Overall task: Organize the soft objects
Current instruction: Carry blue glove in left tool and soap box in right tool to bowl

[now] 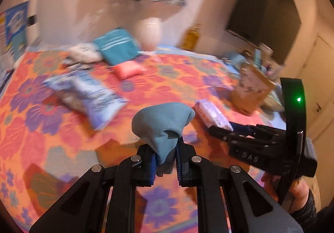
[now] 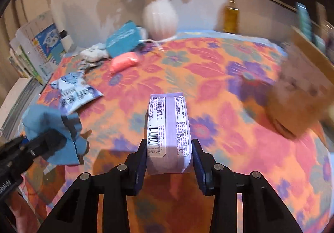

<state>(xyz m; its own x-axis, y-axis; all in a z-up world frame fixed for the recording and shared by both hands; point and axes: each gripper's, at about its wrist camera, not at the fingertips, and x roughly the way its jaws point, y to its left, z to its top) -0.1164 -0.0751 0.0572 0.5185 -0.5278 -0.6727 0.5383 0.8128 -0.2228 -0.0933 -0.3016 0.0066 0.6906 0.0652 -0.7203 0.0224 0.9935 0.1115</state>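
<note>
purple packet [image 2: 168, 128] barcode (right wrist view only).

One blue cloth [image 1: 161, 122] sits pinched in the left gripper [image 1: 166, 165], and one lilac tissue pack [image 2: 168, 128] in the right gripper [image 2: 168, 162]: two grippers in all. Ahead of them lie one blue-and-white packet [image 2: 76, 95], one pink pouch [image 2: 123, 63], one teal pack [image 2: 122, 39] and one white bundle [image 2: 91, 53]. Farther ahead stand one white vase [image 2: 159, 19] and one amber bottle [image 2: 230, 14]; one cardboard box [image 2: 302, 95] is to the right.
</note>
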